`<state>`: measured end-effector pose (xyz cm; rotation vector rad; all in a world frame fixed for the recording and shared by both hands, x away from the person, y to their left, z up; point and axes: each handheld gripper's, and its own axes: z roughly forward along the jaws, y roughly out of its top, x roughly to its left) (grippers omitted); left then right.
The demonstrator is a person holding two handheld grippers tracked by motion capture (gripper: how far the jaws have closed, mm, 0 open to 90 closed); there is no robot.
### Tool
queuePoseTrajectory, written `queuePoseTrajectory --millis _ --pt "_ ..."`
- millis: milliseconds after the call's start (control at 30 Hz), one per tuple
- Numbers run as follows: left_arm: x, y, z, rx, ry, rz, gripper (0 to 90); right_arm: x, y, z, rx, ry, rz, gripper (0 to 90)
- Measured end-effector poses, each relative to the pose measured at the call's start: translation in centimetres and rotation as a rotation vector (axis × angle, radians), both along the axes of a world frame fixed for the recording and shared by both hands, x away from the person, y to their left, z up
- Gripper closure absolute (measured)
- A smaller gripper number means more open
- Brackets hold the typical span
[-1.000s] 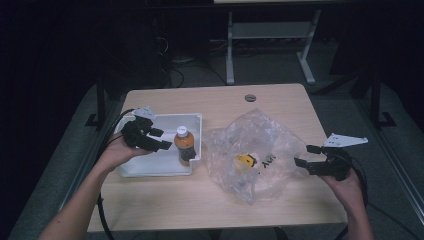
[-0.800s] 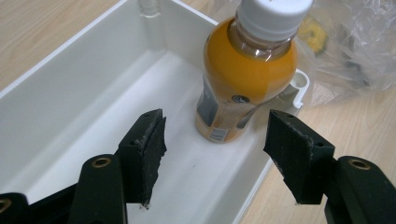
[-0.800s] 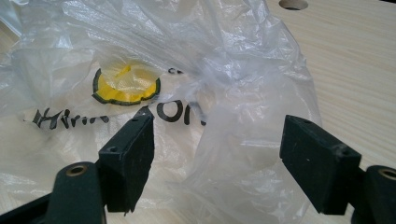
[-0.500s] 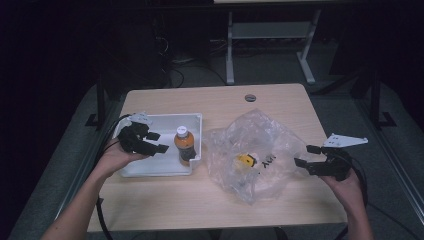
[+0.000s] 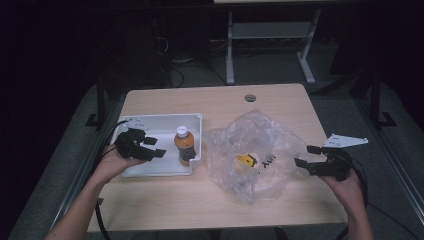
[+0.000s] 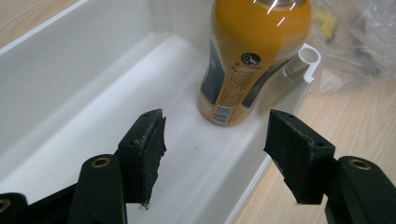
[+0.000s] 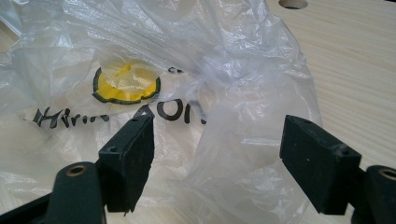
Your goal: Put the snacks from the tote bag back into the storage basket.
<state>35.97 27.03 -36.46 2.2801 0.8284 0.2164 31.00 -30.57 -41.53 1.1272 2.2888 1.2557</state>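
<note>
While the pale wooden counter carries a crumpled clear plastic bag beside a white rectangular plastic tray, an orange-filled plastic bottle stands upright in the tray's corner nearest the bag. The left tool hovers over the tray, jaws released and empty, aimed at the bottle. The right tool gapes at the bag's edge, gripping nothing.

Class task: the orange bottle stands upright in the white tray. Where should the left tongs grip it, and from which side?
Grip the bottle round its straight labelled body, coming level from the tray's open middle. It stands against the far wall, so the left tongs, already open and facing it, probably fit best there.
</note>
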Motion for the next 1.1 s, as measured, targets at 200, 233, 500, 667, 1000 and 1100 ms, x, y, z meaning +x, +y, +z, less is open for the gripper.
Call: queuePoseTrajectory --millis 200,233,500,667,1000,1100 --pt "-0.5 0.2 -0.7 -0.005 0.004 0.000 36.8 -0.1 -0.1 0.0 0.002 0.001 -0.001 25.3" --pt "-0.5 0.3 -0.8 -0.006 0.002 0.004 36.6 -0.1 -0.1 0.0 0.002 0.001 -0.001 25.3" --pt "-1.1 0.5 -1.4 -0.014 -0.006 0.009 35.9 -0.1 -0.1 0.0 0.000 0.001 0.001 25.3" --pt "-1.5 0.6 -1.8 -0.016 -0.013 0.010 35.9 -0.2 0.0 0.0 0.000 -0.002 0.001 25.3" --pt "-2.5 0.9 -2.5 -0.029 -0.004 0.007 35.0 -0.2 0.0 0.0 -0.001 -0.003 0.006 25.3" --pt "-2.8 1.1 -2.8 -0.034 -0.001 0.010 35.0 -0.2 0.1 0.0 -0.001 0.000 0.009 25.3"
